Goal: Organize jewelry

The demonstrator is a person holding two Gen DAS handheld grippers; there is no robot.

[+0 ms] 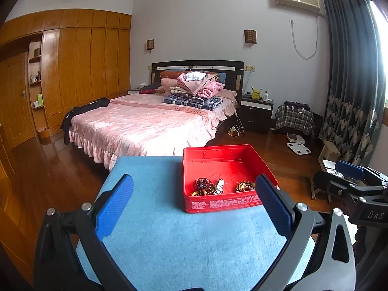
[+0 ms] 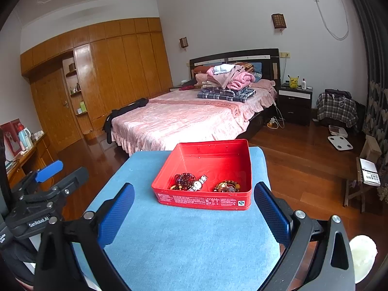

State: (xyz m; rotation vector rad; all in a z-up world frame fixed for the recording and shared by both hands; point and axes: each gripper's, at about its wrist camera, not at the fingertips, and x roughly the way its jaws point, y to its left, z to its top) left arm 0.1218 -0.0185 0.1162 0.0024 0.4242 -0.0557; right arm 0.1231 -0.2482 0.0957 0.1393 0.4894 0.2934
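Both sets of jaws wide open, holding nothing. Red tin [image 2: 203,181] sits on the blue table [image 2: 184,242], just ahead of the right gripper [image 2: 194,215], ahead-right of the left gripper [image 1: 194,206]. Inside, near wall: bead bracelets [image 2: 184,180], wristwatch [image 2: 198,183], amber beads [image 2: 226,186]. Light, slippery, tangle-prone, prob. best pinched by a strand or the watch band.
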